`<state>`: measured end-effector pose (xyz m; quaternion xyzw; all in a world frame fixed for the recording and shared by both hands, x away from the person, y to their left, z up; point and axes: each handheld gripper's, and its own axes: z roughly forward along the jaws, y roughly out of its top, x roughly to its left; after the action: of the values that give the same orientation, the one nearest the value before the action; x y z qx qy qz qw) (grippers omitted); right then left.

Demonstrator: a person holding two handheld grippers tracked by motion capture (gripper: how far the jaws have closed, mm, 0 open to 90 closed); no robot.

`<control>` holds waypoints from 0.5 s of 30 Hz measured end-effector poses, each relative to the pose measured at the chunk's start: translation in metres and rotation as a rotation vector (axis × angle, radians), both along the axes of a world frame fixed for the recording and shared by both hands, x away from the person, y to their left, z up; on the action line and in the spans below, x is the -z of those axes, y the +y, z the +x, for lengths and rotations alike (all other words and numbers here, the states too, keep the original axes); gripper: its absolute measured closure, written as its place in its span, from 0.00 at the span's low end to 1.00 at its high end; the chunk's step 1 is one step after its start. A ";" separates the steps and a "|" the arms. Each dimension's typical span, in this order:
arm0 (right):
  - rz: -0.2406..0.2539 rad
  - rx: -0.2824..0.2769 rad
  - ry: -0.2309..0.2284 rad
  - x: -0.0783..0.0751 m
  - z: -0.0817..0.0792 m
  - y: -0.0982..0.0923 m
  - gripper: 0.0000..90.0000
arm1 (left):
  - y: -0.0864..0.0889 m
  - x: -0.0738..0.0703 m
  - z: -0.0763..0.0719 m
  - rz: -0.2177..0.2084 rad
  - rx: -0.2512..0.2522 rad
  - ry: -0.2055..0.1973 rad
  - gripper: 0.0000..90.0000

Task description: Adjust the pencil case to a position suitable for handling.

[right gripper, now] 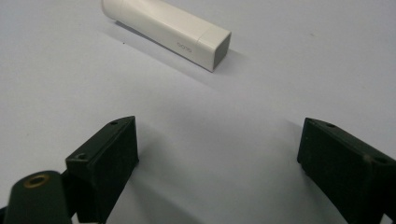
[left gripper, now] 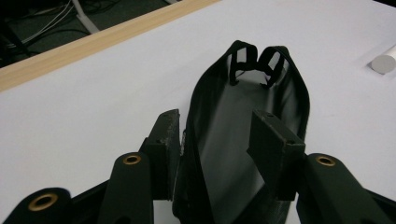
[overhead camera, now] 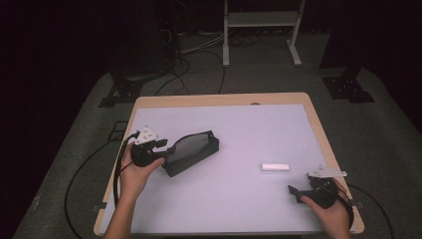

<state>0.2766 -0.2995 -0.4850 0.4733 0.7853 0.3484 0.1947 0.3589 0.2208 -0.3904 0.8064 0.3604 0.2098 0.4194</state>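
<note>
From above, a white-topped bench (overhead camera: 239,199) carries a black pouch (overhead camera: 191,152) near its left edge and a white stick (overhead camera: 275,167) toward the right edge.

The left hand-held gripper (left gripper: 217,140) straddles the pouch's rim, jaws not yet closed.

The right hand-held gripper (right gripper: 217,158) hangs wide, holding nothing, near the stick.

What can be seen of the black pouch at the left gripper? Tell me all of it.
The black pouch is a soft, open-topped case with a sheen, apparently fabric or faux leather. It lies on the white table top, left of centre, mouth gaping and greyish lining showing. Two small loops stand at its far end. The left gripper straddles one side wall, one of its jaws inside and one outside; whether it pinches the wall is unclear.
</note>
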 end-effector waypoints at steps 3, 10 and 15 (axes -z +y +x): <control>0.000 0.000 0.000 0.000 0.000 0.000 0.13 | -0.004 0.001 0.008 -0.007 0.003 -0.005 0.62; 0.001 0.001 0.001 0.000 0.000 0.000 0.13 | -0.011 0.005 0.023 -0.003 0.013 -0.005 0.64; 0.000 0.000 0.001 0.000 0.000 0.000 0.13 | -0.019 0.012 0.036 -0.006 0.019 0.002 0.65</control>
<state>0.2766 -0.2996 -0.4849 0.4735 0.7853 0.3484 0.1943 0.3949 0.2019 -0.4023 0.8088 0.3536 0.2038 0.4235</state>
